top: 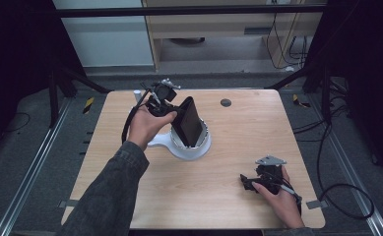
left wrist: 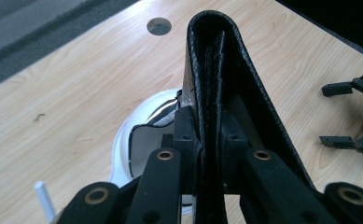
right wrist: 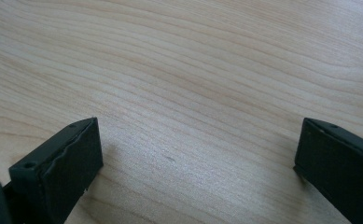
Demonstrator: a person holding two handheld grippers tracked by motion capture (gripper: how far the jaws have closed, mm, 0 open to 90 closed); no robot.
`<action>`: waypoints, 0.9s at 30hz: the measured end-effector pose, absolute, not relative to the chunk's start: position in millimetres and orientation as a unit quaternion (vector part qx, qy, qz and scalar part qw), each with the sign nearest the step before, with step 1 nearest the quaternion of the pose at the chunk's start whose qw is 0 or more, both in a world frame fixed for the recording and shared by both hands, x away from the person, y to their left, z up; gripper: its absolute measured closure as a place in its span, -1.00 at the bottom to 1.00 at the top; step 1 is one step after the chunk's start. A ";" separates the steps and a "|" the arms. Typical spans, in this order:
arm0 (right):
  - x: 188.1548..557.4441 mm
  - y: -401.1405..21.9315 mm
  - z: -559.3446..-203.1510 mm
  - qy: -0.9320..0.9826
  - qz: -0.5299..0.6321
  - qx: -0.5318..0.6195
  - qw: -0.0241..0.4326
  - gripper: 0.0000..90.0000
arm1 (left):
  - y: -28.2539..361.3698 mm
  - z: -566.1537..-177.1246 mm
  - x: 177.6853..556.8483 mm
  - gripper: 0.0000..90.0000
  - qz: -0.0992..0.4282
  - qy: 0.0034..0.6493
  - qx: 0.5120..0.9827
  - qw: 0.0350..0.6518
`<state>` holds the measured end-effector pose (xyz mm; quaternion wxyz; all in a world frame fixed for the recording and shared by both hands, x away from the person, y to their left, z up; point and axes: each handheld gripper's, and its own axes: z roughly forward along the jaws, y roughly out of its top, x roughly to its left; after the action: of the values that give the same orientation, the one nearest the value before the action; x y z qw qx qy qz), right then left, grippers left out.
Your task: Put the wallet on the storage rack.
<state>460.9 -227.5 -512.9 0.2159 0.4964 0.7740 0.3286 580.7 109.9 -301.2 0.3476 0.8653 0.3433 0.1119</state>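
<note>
Left gripper (top: 172, 114) is clamped on a black leather wallet (top: 189, 120), jaws pressed against one of its sides, wallet edge-up and tilted. The wallet's lower end sits inside the white round holder (top: 191, 147), which stands near the centre of the table (top: 238, 128). Left hand (top: 147, 125) is just beside the holder. Right gripper (top: 252, 183) rests near the table's front right edge, well apart from the holder, jaws spread wide over bare wood, nothing between them.
</note>
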 end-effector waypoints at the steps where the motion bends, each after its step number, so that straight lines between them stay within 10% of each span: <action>1: 460.9 -227.5 -512.9 0.774 0.330 0.496 0.216 -0.98 | 109.1 -303.7 582.0 0.80 0.110 0.343 0.866 0.347; 27: 460.5 -226.8 -513.0 0.775 0.330 0.494 0.216 -0.98 | 106.8 -305.5 593.6 0.51 0.138 0.363 0.852 0.351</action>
<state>460.5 -226.8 -513.0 0.2155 0.4940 0.7749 0.3303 593.6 106.8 -305.5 0.3508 0.8519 0.3634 0.1381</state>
